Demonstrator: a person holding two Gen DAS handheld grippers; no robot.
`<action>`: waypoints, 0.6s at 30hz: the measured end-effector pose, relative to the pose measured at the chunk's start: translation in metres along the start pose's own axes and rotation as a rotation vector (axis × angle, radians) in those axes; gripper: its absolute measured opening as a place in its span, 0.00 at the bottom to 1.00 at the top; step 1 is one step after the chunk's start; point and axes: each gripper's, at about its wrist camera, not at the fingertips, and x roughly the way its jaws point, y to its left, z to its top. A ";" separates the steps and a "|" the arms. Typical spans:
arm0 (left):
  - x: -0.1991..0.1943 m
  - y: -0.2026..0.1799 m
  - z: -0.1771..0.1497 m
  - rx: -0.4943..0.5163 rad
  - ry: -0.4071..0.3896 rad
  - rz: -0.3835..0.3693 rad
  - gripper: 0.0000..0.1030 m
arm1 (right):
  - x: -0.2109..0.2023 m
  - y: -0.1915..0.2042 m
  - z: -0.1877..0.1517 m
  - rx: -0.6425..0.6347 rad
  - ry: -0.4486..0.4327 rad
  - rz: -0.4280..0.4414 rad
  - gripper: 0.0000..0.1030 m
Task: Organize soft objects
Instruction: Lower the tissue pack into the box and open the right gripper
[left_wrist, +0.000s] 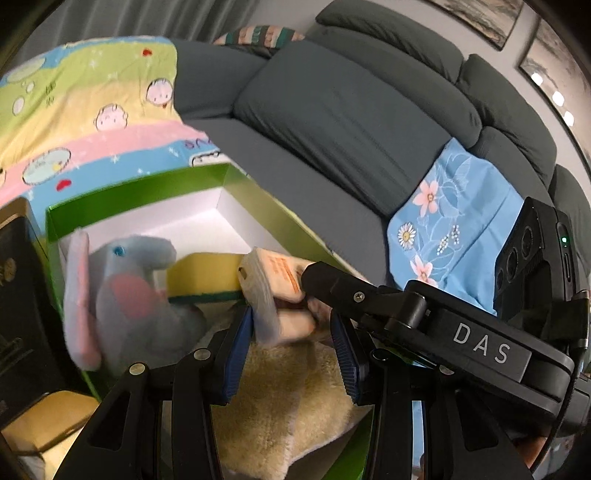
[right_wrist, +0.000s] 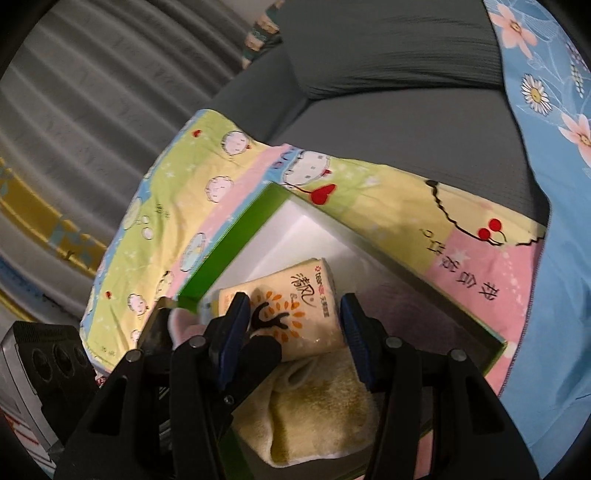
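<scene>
While above box (right_wrist: 236, 236), tissue pack (right_wrist: 314, 306) reads "tempo".

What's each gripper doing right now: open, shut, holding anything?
Left gripper: shut on the tissue pack.
Right gripper: shut on the same tissue pack.

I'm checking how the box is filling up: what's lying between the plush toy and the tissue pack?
A yellow sponge sits between the plush toy and the tissue pack, seen in the left wrist view.
</scene>
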 end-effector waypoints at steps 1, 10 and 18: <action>0.003 0.001 -0.001 -0.007 0.011 0.003 0.42 | 0.003 -0.002 0.000 0.009 0.011 -0.011 0.49; -0.002 0.004 -0.005 -0.018 0.016 0.055 0.42 | 0.006 0.003 -0.003 -0.032 0.011 -0.049 0.49; -0.056 -0.001 -0.017 -0.020 -0.025 0.073 0.64 | -0.028 0.029 -0.016 -0.118 -0.078 -0.008 0.69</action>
